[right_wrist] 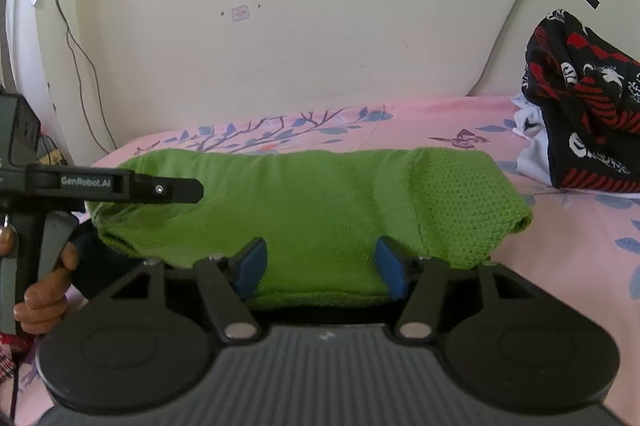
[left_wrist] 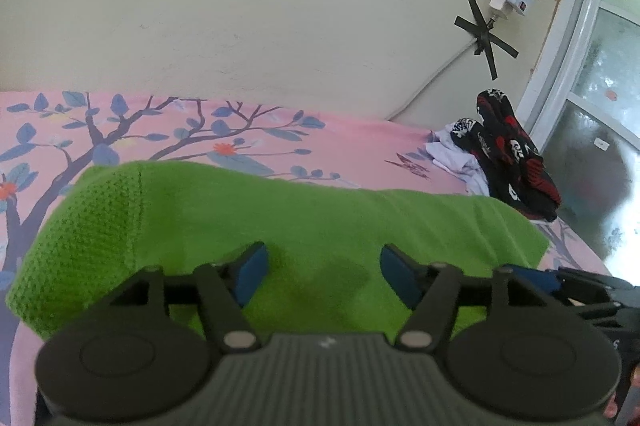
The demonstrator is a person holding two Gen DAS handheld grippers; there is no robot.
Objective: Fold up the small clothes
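Observation:
A folded green knit garment (left_wrist: 280, 226) lies on the pink floral bedsheet (left_wrist: 160, 130); it also shows in the right wrist view (right_wrist: 320, 202). My left gripper (left_wrist: 324, 266) is open, its blue pads spread over the garment's near edge. My right gripper (right_wrist: 320, 262) is open too, its pads spread at the garment's near edge. The left gripper's body (right_wrist: 120, 186) shows at the garment's left end in the right wrist view.
A pile of black-and-red and white clothes (left_wrist: 508, 162) lies at the bed's far right, also in the right wrist view (right_wrist: 580, 126). A wall with taped cables (left_wrist: 484, 38) runs behind the bed. A window (left_wrist: 592, 98) stands at right.

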